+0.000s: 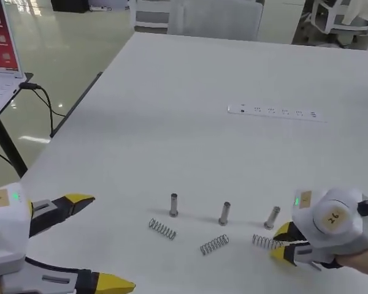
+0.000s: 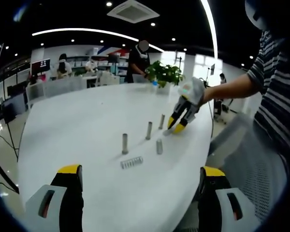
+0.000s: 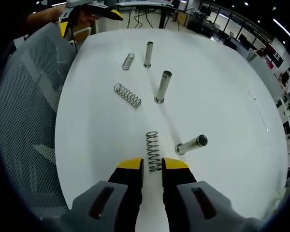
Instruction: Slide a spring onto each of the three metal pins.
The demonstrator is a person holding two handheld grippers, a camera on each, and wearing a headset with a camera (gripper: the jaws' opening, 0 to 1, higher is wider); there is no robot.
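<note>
White tabletop [image 1: 190, 122]: three upright steel pins [image 1: 224, 213], three loose coil springs [image 1: 214, 244].
Right gripper [image 1: 279, 242] jaws narrowed around the spring [image 1: 265, 242] beside the rightmost pin [image 1: 272, 217], grip unconfirmed; left gripper [image 1: 110, 242] wide open, empty.

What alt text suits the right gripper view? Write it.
The right gripper straddles the near end of a spring lying on a white table. Three metal pins and two more springs sit beyond.
</note>
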